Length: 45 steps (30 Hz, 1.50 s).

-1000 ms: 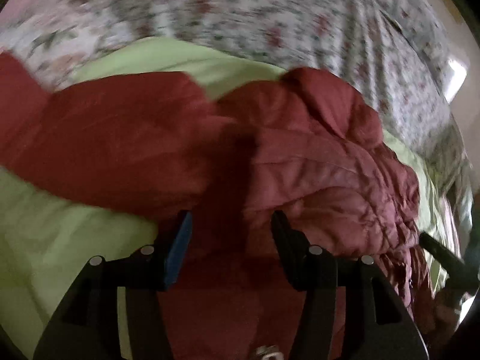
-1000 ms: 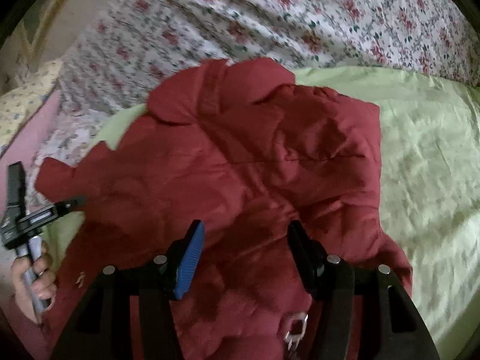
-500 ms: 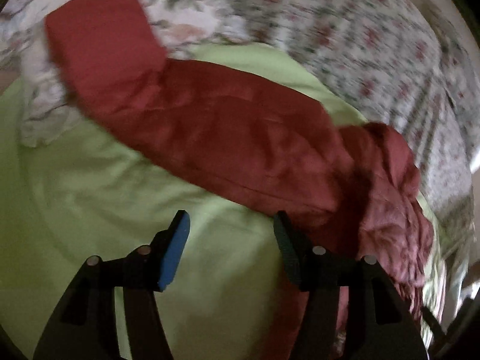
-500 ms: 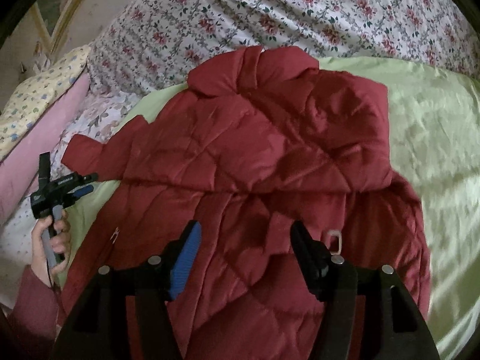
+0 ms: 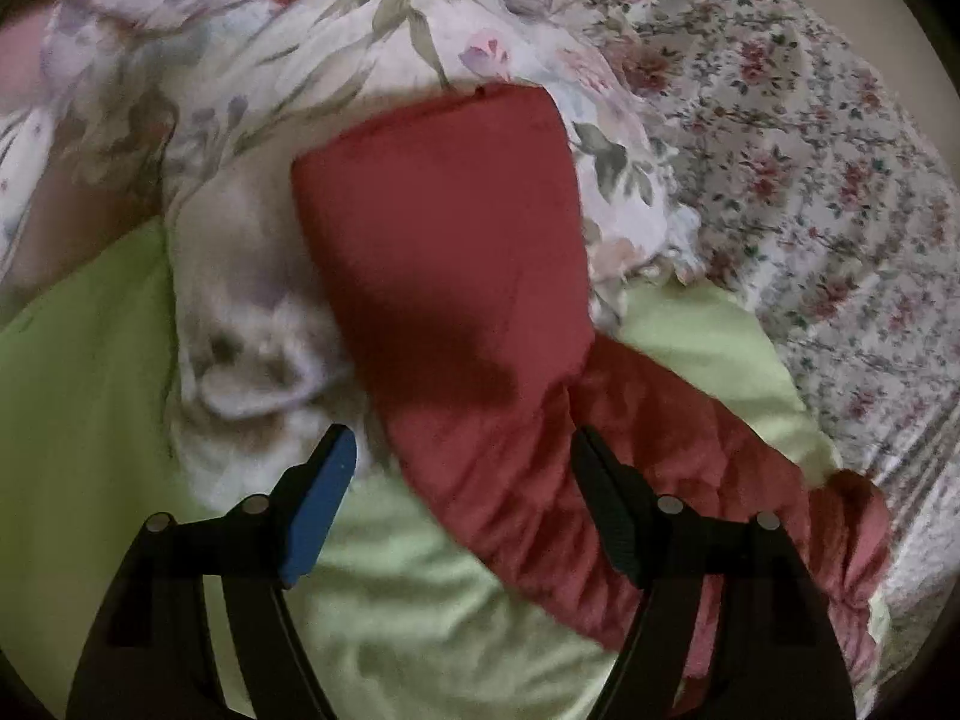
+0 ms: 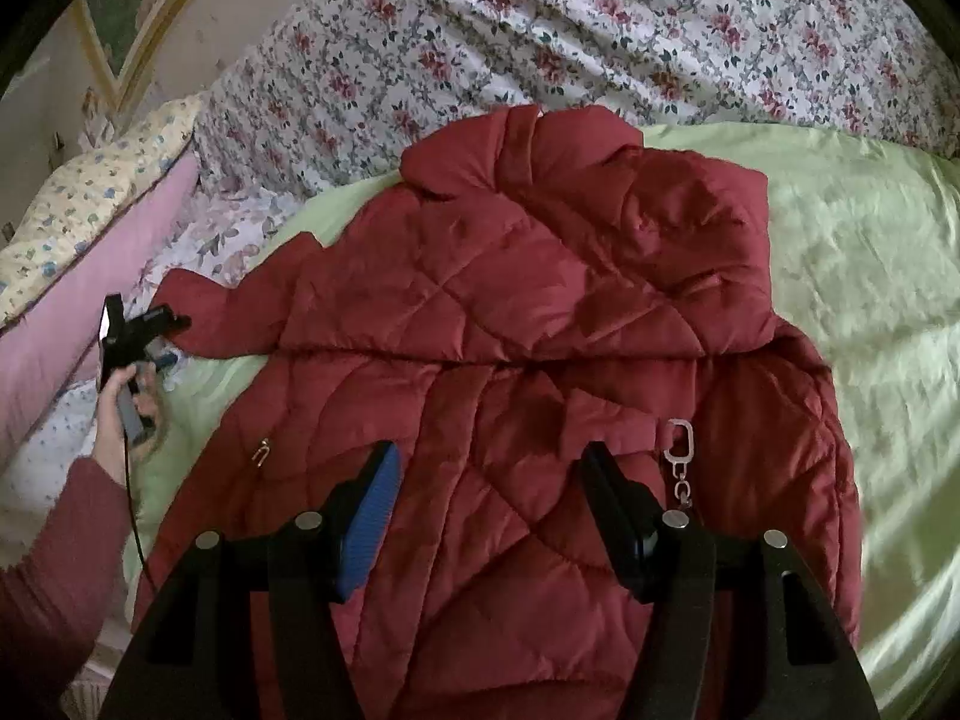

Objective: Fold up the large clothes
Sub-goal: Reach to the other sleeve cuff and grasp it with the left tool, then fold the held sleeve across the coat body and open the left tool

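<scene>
The left gripper (image 5: 459, 480) is now being held over the outstretched sleeve (image 5: 444, 240) near its cuff, where a second ago it was over the jacket body. Its jaws are opening, with nothing gripped; the sleeve is lying below them. The red quilted jacket (image 6: 540, 360) is being left spread on the green sheet (image 6: 870, 276), the opposite side already folded in. Judged: a sleeve grab is being set up for the next fold. The right gripper (image 6: 486, 498) is being held partly open over the lower front, gripping nothing, beside a metal clip (image 6: 681, 456). The cuff is lying across a floral pillow (image 5: 300, 60), which could be getting in the way; the floral bedspread (image 6: 540, 30) is lying beyond.
</scene>
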Available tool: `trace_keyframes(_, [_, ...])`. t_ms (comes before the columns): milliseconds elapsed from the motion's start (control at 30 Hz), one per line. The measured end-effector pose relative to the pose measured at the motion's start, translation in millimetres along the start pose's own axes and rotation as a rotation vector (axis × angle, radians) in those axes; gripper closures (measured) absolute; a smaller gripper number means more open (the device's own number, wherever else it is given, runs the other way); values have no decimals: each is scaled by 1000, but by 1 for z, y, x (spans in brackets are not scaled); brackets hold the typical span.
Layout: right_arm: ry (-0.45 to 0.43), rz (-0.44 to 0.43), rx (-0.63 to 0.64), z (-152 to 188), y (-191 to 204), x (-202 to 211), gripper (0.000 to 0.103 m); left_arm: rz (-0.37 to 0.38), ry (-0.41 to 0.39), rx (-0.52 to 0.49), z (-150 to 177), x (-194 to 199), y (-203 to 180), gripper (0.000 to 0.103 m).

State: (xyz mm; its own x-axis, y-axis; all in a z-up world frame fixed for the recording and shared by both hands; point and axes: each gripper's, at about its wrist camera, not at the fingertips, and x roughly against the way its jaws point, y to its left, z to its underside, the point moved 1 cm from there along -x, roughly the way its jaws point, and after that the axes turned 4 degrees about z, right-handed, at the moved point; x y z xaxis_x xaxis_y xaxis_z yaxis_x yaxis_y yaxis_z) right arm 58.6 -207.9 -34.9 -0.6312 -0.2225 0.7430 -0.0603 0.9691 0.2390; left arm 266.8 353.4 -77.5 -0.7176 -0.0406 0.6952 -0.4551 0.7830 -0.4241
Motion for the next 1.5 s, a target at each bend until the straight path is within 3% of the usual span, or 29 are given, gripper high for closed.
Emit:
trace_keyframes(33, [7,5,0,1,0,-2,39,-3,2,-13,-3,-3,-1,32])
trace_keyframes(67, [12,8,-3,1,-1,-3,39,-3,7,-29,-6,-6,-3,58])
trace_keyframes(133, [20,9,-10,3,-2,-5,39,18,30,-42,-8,-10,-6,92])
trace_keyframes(400, [12,6,-20,4,-2,-3,39,155,-31,-78,13,36,-21,96])
trace_keyframes(800, [-5,-2,-39,4,-1,4,39,429,-52,-282,69,103,-129,97])
trace_keyframes(967, [-20,4,-52,2,-6,11,39,518,-11,-383,102,111,-180,97])
trace_keyframes(1500, [-40,-9,-108,-4,-29,16,39,617,169,-588,210,92,-287,97])
